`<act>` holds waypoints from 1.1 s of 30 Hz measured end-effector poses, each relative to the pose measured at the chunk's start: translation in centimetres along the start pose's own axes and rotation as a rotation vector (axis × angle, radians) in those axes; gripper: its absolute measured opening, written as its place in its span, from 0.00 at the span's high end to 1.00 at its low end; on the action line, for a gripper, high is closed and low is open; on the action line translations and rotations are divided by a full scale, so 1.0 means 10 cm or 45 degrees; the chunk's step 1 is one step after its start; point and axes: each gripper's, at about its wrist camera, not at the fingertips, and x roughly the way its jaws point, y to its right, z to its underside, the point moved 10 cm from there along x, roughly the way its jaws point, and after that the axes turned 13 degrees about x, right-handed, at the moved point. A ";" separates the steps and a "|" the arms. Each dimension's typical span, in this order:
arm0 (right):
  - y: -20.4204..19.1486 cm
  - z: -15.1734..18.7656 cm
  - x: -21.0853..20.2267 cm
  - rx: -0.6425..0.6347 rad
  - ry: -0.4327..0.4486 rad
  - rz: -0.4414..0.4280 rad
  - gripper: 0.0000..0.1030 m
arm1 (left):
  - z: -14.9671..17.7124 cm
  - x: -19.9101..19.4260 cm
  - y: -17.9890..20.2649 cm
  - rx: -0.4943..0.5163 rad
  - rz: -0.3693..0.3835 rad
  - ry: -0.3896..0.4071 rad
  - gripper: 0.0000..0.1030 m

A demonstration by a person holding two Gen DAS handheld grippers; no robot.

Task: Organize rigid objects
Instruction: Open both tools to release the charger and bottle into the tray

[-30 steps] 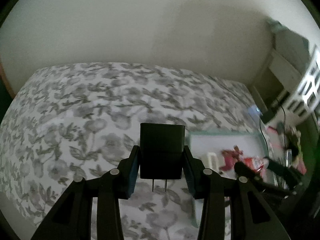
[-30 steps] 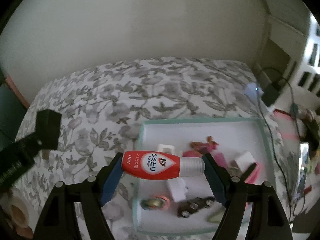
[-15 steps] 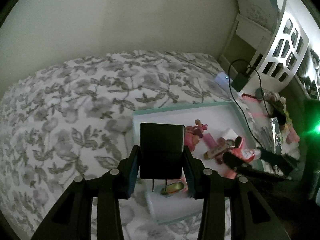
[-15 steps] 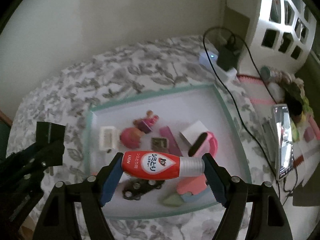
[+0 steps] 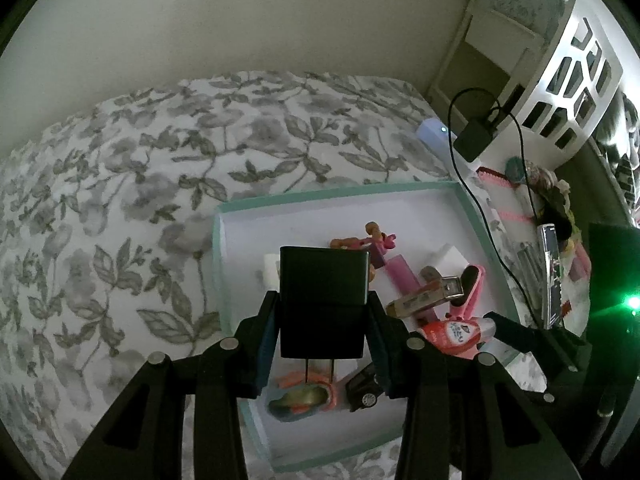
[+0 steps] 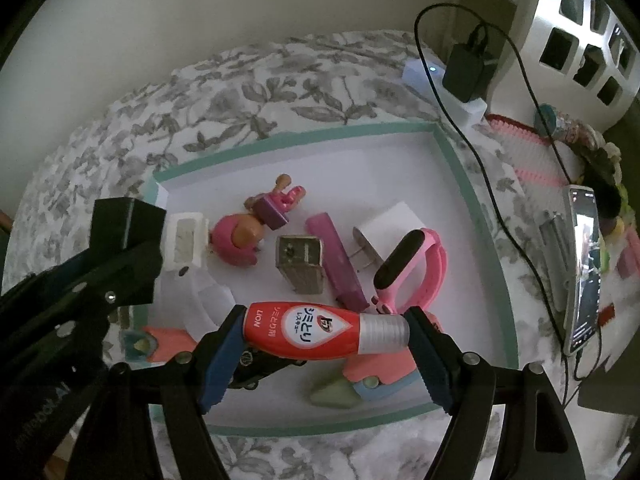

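Black plug adapter: a black, box-shaped wall charger with two metal prongs [image 5: 323, 300] is held above the near left part of the tray, prongs pointing down toward the camera side
Left tool: the left tool [image 5: 322, 344] is clamped narrowly on the charger's two side faces
Red bottle: a small red plastic bottle with a white label and silver neck [image 6: 326, 332] is held crosswise over the tray's near edge
Right tool: the right tool [image 6: 326, 340] is spread wide and pressed on the bottle's base and neck end
Tray: a shallow white tray with a mint-green rim [image 6: 460, 184] lies on the grey floral bedspread [image 5: 120, 200], already crowded
Crowding risk: a release here could land the charger on the orange-and-teal toy [image 5: 302, 396] or the small black toy car [image 5: 362, 392], so it may tip or roll
Bottle risk: gripped end to end, the round bottle could pivot out, or roll once dropped
Collision risk: both tools are close together over one corner and could knock
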 end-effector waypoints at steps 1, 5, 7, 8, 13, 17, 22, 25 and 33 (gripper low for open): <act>0.00 0.00 0.01 -0.001 -0.004 0.001 0.22 | 0.00 0.02 0.01 0.003 -0.004 -0.003 0.58; 0.01 0.01 0.05 -0.002 -0.018 0.008 0.22 | 0.01 0.10 0.06 0.025 -0.001 -0.021 0.58; 0.01 0.02 0.07 -0.002 -0.029 0.009 0.22 | 0.03 0.13 0.07 0.027 -0.001 -0.032 0.58; 0.01 0.02 0.09 -0.003 -0.033 0.009 0.22 | 0.03 0.14 0.07 0.026 -0.004 -0.036 0.58; 0.01 0.04 0.13 -0.012 -0.045 0.008 0.22 | 0.04 0.14 0.05 0.028 -0.015 -0.035 0.58; 0.01 0.05 0.15 -0.013 -0.051 0.009 0.22 | 0.04 0.09 0.02 0.019 -0.021 -0.020 0.50; 0.02 0.07 0.19 -0.008 -0.060 0.009 0.22 | 0.08 0.00 -0.06 -0.008 -0.027 -0.007 0.50; 0.02 0.08 0.21 -0.009 -0.063 0.007 0.22 | 0.09 -0.08 -0.17 -0.038 -0.047 0.013 0.49; 0.01 0.09 0.24 -0.011 -0.063 0.007 0.22 | 0.25 -0.20 -0.63 -0.128 -0.177 0.001 0.35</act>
